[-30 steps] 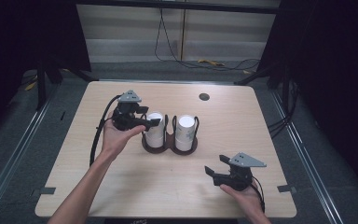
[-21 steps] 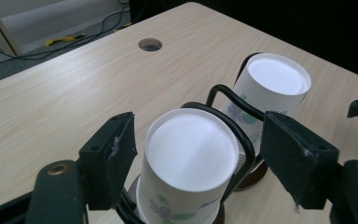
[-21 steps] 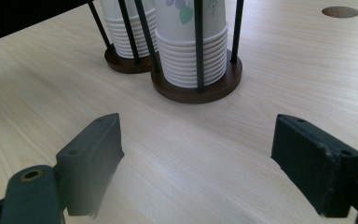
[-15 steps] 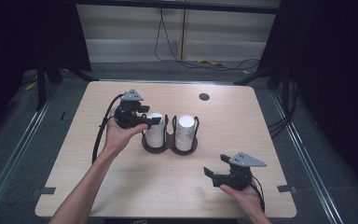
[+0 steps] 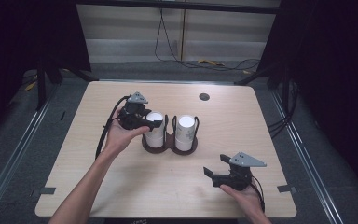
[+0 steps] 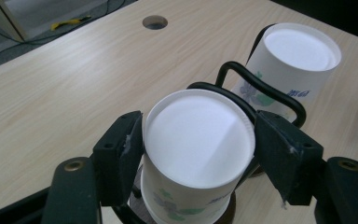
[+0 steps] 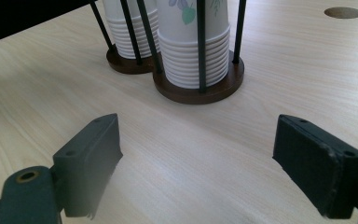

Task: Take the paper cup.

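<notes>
Left tongs (image 6: 198, 154) seemingly pinching cup (image 6: 198, 144).

Lab-style recording booth: bare wooden table (image 5: 121, 186) with a cable hole (image 5: 204, 97), black curtains (image 5: 326, 56) on both sides, loose cables (image 5: 177, 56) on grey floor, metal floor rails (image 5: 14, 158).
</notes>
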